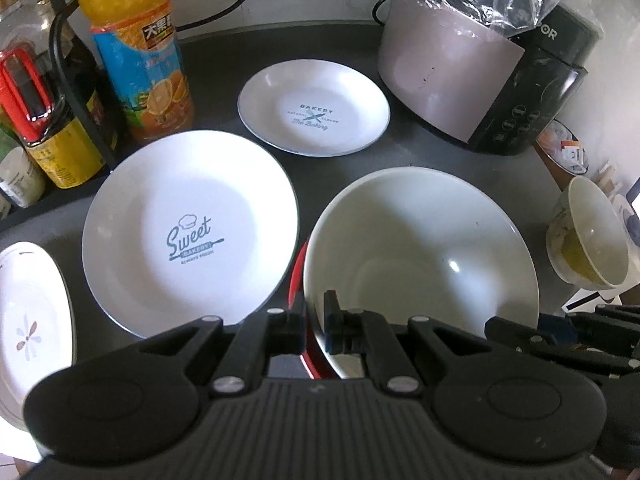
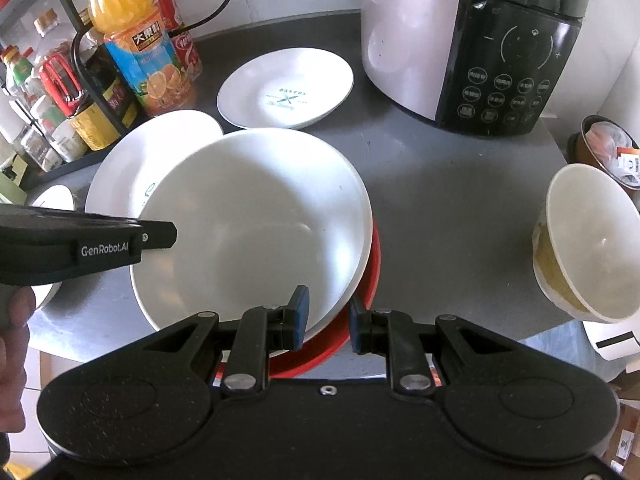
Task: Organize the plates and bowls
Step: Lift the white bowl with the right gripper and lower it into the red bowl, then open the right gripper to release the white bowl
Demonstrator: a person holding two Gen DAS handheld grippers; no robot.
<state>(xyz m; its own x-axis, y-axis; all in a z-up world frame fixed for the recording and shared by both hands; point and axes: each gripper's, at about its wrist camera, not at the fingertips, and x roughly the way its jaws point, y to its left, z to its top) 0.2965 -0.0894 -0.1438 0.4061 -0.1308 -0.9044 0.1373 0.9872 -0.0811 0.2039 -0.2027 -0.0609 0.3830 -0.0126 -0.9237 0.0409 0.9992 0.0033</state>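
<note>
We hold the large white bowl (image 1: pixel 420 248) by its near rim with both grippers: left gripper (image 1: pixel 314 320) and right gripper (image 2: pixel 326 318) each pinched narrow on opposite edges, above a red dish (image 2: pixel 356 328) on the grey table (image 2: pixel 440 184).

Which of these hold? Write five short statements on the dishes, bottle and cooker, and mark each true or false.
1. The large white ceramic bowl sits inside a red bowl. True.
2. The small white plate printed "Bakery" is stacked on the big white plate printed "Sweet". False: they lie apart on the dark round table.
3. The plastic orange juice bottle stands upright. True.
4. The silver and black cooker stands on the floor. False: it stands on the table.
5. The left gripper closes its fingers on the large white ceramic bowl's rim. True.
</note>
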